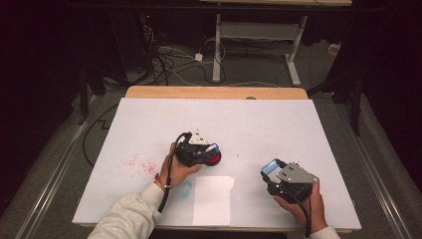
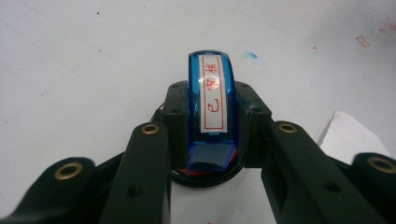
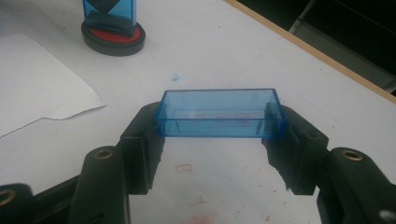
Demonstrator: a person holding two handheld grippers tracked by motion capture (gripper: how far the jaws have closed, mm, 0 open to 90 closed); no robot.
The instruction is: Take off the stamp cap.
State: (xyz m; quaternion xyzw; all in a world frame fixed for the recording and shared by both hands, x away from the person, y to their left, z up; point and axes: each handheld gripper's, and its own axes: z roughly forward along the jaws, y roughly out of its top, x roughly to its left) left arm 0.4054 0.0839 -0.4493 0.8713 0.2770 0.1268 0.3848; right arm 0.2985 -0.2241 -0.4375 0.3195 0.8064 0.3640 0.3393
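Blue cap [image 3: 219, 113] clamped in right hand-held gripper [image 3: 219, 140]; stamp [image 3: 112, 21] well apart.

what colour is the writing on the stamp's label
Red, on a white label set in the blue stamp; the left gripper view shows it best.

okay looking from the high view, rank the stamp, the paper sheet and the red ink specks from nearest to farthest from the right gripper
1. Paper sheet: just left of the right gripper, at the near edge.
2. Stamp: farther left, mid-table, held in the left gripper.
3. Red ink specks: farthest, on the left side.
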